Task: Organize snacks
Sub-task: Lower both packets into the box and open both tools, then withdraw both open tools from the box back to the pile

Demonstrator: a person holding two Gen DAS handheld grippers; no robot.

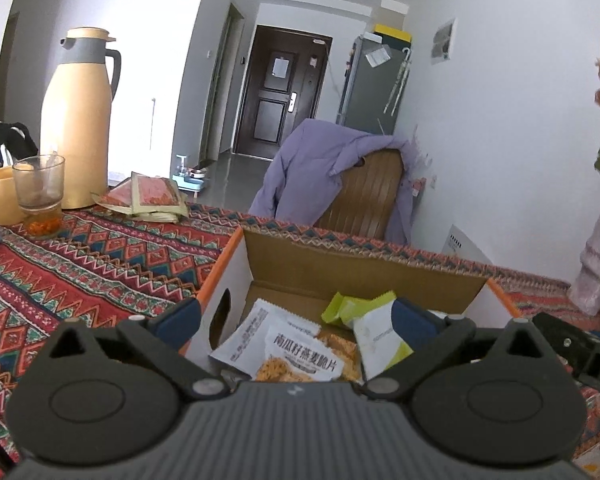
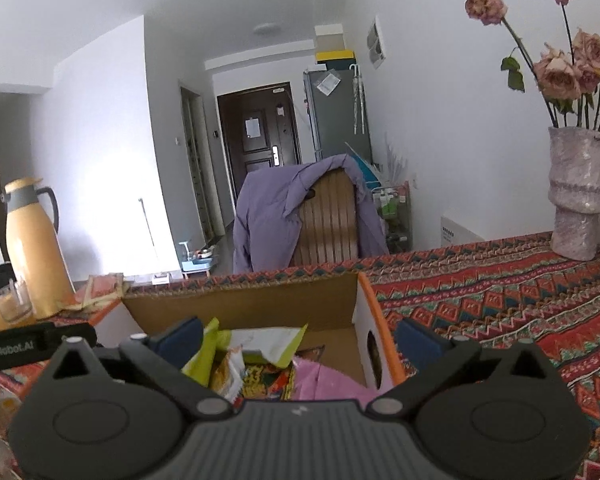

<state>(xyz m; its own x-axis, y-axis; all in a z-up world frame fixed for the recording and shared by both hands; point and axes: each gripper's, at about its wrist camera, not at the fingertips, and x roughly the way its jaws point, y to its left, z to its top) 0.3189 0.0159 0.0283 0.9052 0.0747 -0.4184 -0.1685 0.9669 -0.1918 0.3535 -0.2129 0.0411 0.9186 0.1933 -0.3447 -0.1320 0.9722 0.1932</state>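
Note:
An open cardboard box (image 1: 356, 264) with orange-edged white walls sits on the patterned tablecloth. In the left wrist view it holds a white oat-crisp snack packet (image 1: 300, 354) and a white-and-green packet (image 1: 374, 332). My left gripper (image 1: 296, 322) is open over the box's left wall, holding nothing. In the right wrist view the same box (image 2: 244, 308) holds green-and-white packets (image 2: 268, 346), a yellow snack bag (image 2: 260, 380) and a pink packet (image 2: 328, 380). My right gripper (image 2: 298, 338) is open over the box's right wall, empty. Flat red snack packets (image 1: 152, 198) lie on the table by the flask.
A tall yellow thermos flask (image 1: 78, 120), a glass cup (image 1: 40, 190) and a yellow mug (image 1: 4, 194) stand at the table's left. A vase of dried roses (image 2: 576, 196) stands at the right. A chair with a purple jacket (image 1: 332, 176) is behind the table.

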